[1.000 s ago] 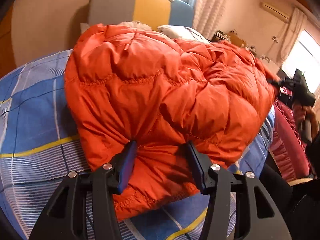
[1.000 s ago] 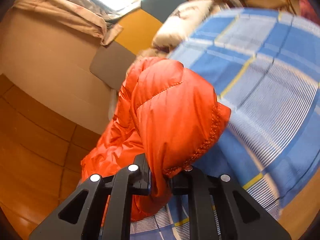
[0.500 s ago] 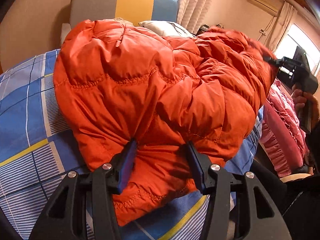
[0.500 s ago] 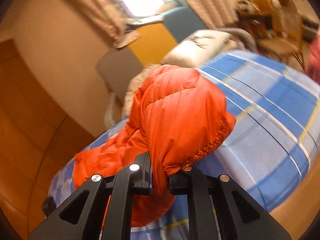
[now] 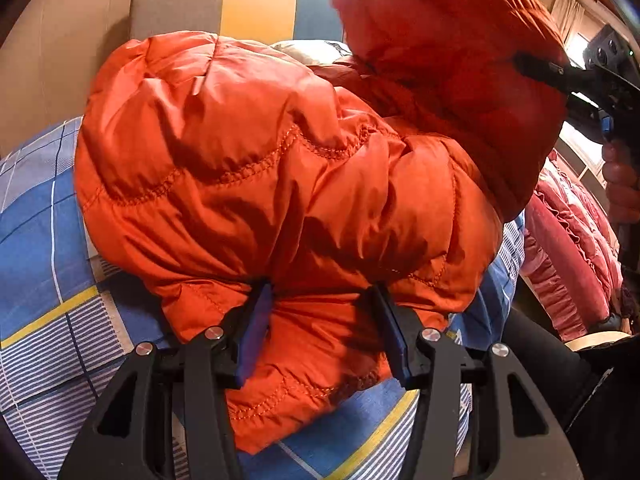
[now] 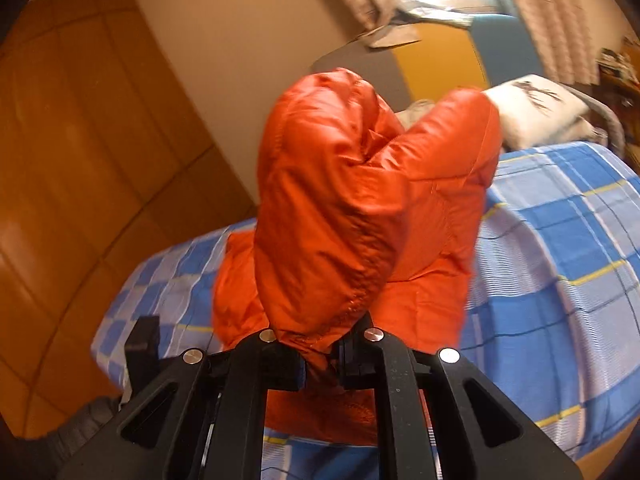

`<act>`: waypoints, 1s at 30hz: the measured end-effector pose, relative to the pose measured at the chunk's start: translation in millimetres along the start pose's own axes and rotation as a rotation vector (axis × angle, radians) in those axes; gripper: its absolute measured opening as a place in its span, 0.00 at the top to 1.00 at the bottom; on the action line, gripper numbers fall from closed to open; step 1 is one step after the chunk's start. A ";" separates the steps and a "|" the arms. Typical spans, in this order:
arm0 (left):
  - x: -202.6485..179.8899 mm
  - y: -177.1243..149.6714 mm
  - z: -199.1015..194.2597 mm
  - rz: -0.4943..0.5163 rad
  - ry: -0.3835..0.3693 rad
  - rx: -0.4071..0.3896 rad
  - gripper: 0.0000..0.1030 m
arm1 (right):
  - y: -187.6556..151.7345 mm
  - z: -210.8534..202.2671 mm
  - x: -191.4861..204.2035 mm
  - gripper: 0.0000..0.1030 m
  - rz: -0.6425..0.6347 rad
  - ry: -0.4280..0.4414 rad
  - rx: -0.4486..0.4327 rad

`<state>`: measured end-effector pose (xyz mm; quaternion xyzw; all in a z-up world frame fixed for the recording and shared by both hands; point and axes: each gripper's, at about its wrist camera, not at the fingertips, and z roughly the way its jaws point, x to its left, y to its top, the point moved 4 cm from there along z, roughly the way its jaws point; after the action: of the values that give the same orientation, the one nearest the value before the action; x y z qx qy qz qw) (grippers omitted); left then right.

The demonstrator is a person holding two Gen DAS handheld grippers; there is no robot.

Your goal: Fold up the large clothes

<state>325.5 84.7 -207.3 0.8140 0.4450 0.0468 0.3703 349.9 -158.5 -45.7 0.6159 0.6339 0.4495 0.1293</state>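
A puffy orange jacket (image 5: 256, 168) lies on a bed with a blue plaid sheet (image 5: 36, 216). My left gripper (image 5: 322, 322) is shut on a thick fold at the jacket's near hem, and the fabric bulges between its blue pads (image 5: 256, 320). At the upper right a hand (image 5: 620, 184) holds my right gripper (image 5: 548, 72), which has the jacket's other end raised above the rest. In the right wrist view the right gripper (image 6: 320, 360) is shut on a stitched edge of the jacket (image 6: 344, 208), which stands up before the camera and hides the bed behind it.
A grey, yellow and blue headboard (image 5: 224, 4) and a white pillow (image 6: 540, 108) stand at the bed's far end. Pink ruffled bedding (image 5: 568, 248) lies beside the bed on the right. A wooden wardrobe (image 6: 80, 160) fills the left wall.
The right gripper has risen and swung in over the jacket, rolling as it went and carrying its end up. The left gripper has kept its hold and barely moved.
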 end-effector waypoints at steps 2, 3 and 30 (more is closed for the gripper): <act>-2.1 -0.2 -0.7 -0.004 -0.002 -0.004 0.50 | -5.1 9.0 14.6 0.90 -0.038 0.007 0.026; -4.2 0.7 0.0 -0.005 -0.002 -0.006 0.50 | -8.9 13.9 21.9 0.90 -0.055 0.015 0.041; 19.1 -5.6 -14.3 -0.043 -0.021 -0.013 0.53 | -87.7 107.9 84.0 0.90 -0.188 0.053 0.277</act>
<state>327.3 109.0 -205.4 0.8022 0.4582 0.0332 0.3813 351.6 -24.5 -137.6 0.5539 0.7477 0.3600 0.0678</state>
